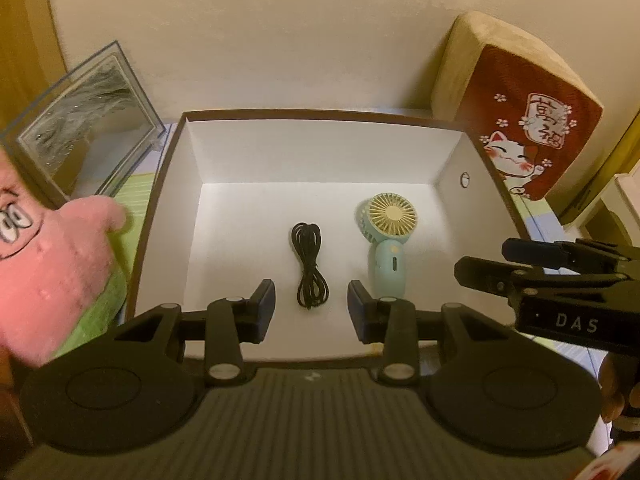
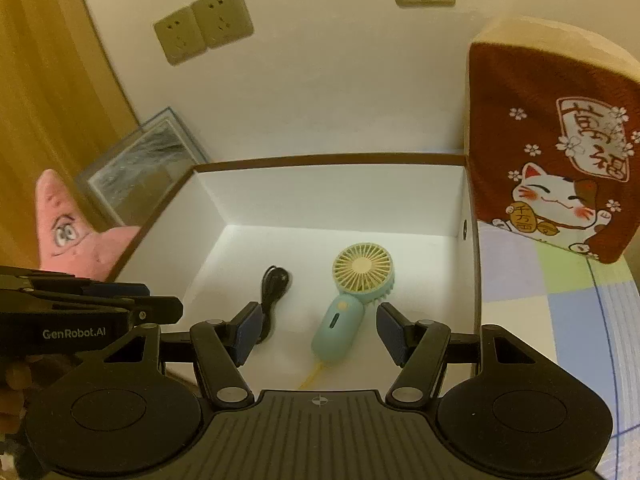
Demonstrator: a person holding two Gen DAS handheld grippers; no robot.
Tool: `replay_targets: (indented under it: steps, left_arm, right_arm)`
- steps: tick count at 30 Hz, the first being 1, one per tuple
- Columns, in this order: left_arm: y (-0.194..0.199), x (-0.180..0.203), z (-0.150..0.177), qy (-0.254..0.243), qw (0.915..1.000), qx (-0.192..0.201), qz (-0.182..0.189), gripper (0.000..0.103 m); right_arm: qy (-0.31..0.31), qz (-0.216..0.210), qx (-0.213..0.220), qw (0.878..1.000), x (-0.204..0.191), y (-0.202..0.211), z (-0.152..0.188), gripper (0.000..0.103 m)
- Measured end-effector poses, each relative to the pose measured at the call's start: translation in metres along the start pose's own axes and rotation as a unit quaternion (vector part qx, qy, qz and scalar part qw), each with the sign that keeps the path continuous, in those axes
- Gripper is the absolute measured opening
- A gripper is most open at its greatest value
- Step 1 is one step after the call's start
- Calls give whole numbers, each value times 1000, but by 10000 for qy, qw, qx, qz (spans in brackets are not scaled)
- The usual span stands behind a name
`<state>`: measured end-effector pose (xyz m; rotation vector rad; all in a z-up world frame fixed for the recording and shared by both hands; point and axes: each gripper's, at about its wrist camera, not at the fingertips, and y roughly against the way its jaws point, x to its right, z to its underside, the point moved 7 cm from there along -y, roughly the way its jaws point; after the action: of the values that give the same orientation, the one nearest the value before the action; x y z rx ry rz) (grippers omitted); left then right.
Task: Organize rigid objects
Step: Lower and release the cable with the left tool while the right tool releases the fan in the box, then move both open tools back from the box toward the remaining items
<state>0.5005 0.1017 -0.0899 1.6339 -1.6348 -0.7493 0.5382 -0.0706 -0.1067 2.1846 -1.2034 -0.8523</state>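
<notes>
Inside, on the white floor of the open box [image 1: 192,240]: a coiled black cable [image 1: 308,266] near the middle, and just to its right, apart from it, a mint handheld fan [image 1: 386,240] lying flat, round yellow grille toward the box's far wall, handle toward the near wall. From the handle's end, a thin yellow cord trailing to the near edge, seen in the right wrist view.

Above the box's near edge, left gripper [image 1: 311,306] with jaws apart and nothing between the pads — cable visible on the floor below the gap. Beside it, right gripper [image 2: 318,330] likewise spread, pads clear of the fan handle lying beneath them.

Left of the box, just outside its wall: a pink star plush [image 1: 44,280], and behind that a clear-framed picture [image 1: 88,132] leaning at the wall. Right of the box, touching its far right corner: a red lucky-cat cushion [image 2: 552,152] standing upright on a pastel checked cloth [image 2: 532,280]. Above the box, wall sockets [image 2: 204,22].
</notes>
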Motion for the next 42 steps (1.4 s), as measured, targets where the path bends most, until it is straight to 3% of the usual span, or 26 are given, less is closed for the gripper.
replay_targets:
  steps: [18,42]
  left_arm:
    - [74,10,57,234,9994,183,-154,36]
    - [124,14,144,384,9990,104,-181,40]
  right_arm:
    - [-49,-71,263,9996,-18,82,41,63]
    - [-16,-47,-95,9999,-36,132,131,63]
